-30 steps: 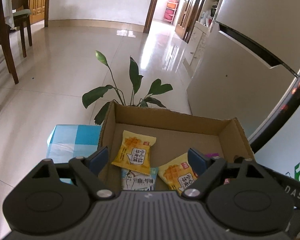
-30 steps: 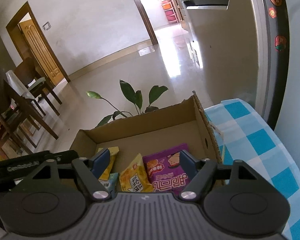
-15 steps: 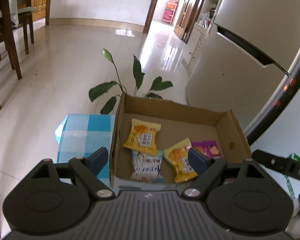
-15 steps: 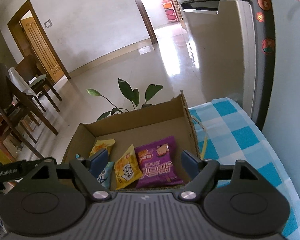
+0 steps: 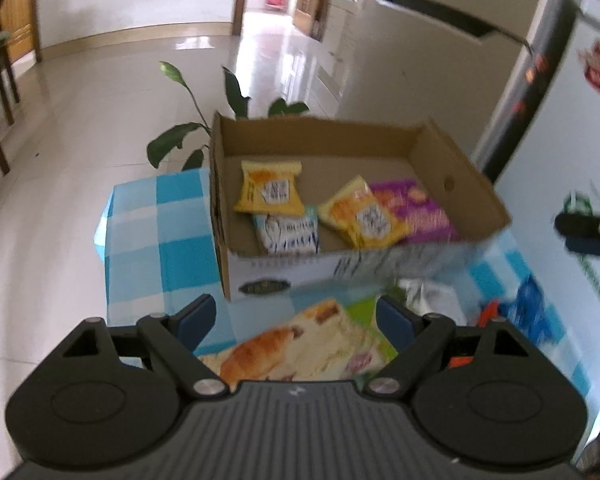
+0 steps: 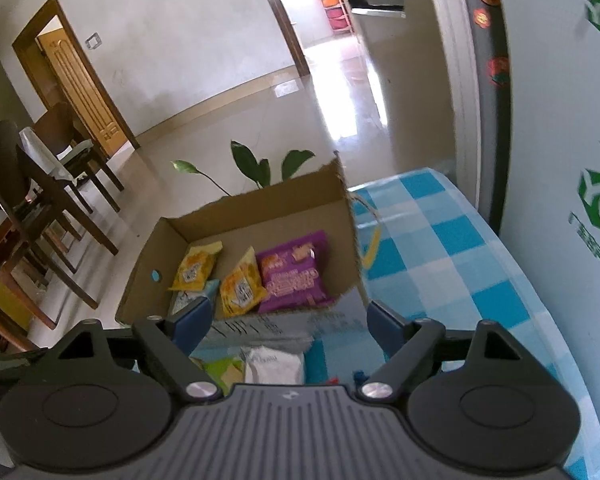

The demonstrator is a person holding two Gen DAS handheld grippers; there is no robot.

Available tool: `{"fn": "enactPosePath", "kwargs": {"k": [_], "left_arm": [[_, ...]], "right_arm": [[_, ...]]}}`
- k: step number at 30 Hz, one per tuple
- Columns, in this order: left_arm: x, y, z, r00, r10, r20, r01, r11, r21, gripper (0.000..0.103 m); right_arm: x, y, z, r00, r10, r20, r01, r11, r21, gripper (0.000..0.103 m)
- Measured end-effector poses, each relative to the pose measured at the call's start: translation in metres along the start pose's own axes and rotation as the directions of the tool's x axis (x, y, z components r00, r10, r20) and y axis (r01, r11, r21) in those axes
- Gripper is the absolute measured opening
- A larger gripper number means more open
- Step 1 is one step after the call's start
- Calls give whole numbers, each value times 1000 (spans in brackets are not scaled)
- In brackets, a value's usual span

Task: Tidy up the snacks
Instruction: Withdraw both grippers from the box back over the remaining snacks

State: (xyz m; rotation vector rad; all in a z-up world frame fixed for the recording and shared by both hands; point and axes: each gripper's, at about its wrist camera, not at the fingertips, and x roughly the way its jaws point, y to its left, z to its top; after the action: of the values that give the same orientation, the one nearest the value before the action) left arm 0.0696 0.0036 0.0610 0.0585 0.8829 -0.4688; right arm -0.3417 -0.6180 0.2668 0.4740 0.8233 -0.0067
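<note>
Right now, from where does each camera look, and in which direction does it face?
Left wrist: sits on the left hand-held gripper, looking forward and down at the cardboard box and a bread packet on the checked tablecloth; its open fingers show, and the other gripper at the right edge.
Right wrist: sits on the right hand-held gripper, looking down into the box from nearer its right side; its open fingers show, nothing between them.
Shared: the box, purple packet, yellow packets, plant, fridge.
</note>
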Motion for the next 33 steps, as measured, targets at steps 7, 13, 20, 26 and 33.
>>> {"fn": "enactPosePath", "kwargs": {"k": [7,13,20,26,33], "left_arm": [[4,-7,-20,999,-28,-21,30,991,133,87],[13,-15,-29,998,-49,-48,59,973,225,87],[31,-20,-37,998,-18,-68,38,950,311,87],[44,-25,-39,997,-15,-77,41,936,350,87],[39,-28,-42,993,-51,-102,84,936,341,87]], "right_arm": [[-7,-13,-26,998,-7,-59,10,999,49,89],[4,-8,-47,991,-16,-133,14,1000,-12,89],[28,-6,-60,976,-58,-210,49,998,-48,89],[40,-6,-67,966,-51,-252,42,998,-40,89],[44,-1,-71,951,16,-309,-28,999,-35,91]]}}
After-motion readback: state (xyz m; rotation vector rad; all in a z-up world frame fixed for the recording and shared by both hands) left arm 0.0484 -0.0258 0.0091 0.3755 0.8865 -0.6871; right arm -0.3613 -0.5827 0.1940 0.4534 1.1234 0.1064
